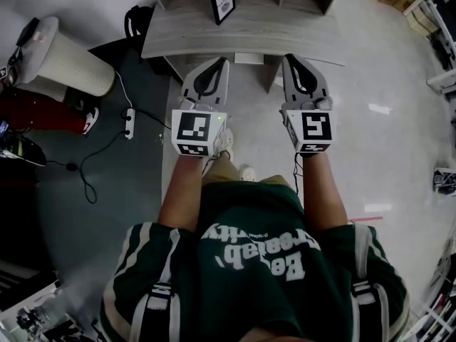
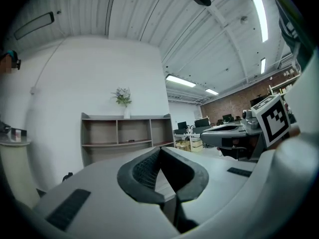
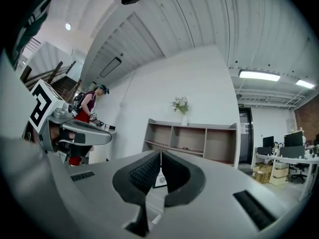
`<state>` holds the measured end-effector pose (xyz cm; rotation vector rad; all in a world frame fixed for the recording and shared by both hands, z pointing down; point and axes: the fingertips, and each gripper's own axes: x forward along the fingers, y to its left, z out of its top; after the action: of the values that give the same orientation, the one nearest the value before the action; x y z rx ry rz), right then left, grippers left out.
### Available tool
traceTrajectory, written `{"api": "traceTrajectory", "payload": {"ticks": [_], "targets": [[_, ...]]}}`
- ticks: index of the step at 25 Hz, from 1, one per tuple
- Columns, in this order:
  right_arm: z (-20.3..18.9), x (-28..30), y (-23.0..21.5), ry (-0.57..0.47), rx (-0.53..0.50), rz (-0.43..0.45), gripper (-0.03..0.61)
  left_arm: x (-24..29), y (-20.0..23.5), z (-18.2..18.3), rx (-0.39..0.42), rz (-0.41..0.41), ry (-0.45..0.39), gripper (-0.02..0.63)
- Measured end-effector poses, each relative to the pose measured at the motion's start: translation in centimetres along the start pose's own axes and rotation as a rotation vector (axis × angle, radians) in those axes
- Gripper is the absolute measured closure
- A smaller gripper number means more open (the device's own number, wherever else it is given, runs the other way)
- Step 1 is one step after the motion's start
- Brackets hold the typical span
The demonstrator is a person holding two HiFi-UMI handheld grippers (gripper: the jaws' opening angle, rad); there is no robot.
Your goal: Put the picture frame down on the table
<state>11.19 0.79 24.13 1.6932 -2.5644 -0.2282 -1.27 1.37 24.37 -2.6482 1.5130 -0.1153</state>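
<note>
Looking steeply down from my head, my dark green shirt fills the bottom of the view and my two bare forearms reach forward, one gripper in each hand. Both tools point level, side by side and apart from each other, above a pale glossy floor (image 1: 370,84) where my shoes (image 1: 225,142) show between them.

My left gripper (image 1: 221,61) is closed with nothing in it. Its own view shows the two dark ribbed pads (image 2: 144,169) meeting at their tips (image 2: 160,149). My right gripper (image 1: 291,57) is closed and empty too. In its view the tips (image 3: 160,153) touch, with a narrow slit below them.

Both tips sit at the near edge of a grey wood-grain table (image 1: 235,38). The picture frame (image 1: 223,1) stands upright on that table, toward its far side and well apart from both tools. It has a black border around a white picture. Through the right gripper's slit, part of the frame (image 3: 160,179) is visible.

Behind the table is an open grey shelf unit (image 2: 124,133) against a white wall, with a small vase of flowers (image 2: 123,97) on top. Off to my left, a white ribbed cylinder (image 1: 68,64) stands on the floor beside a power strip (image 1: 129,122).
</note>
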Motion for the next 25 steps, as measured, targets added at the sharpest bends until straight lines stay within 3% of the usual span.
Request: {"api": "traceTrajectory", "payload": {"ticks": [10,19,22,25], "targets": [[0.5,-2.6,1.6,0.003,-0.005,0.057,0.543,-1.8,-1.3,2.0,0.043,0.020,-0.021,0.595],[0.7,-4.4,0.9,0.018,-0.007,0.022,0.543,-2.4,-2.5,2.1,0.048,-0.007,-0.027,0.595],[1.5,-4.7,0.1,-0.010,-0.030,-0.044,0.545,-2.5,-2.3,2.5,0.045,-0.006,-0.033,0.595],[1.9,-4.8,0.3,-0.032,-0.027,-0.032,0.545,-2.6,-2.2,2.7,0.051,0.002,-0.034,0.595]]}}
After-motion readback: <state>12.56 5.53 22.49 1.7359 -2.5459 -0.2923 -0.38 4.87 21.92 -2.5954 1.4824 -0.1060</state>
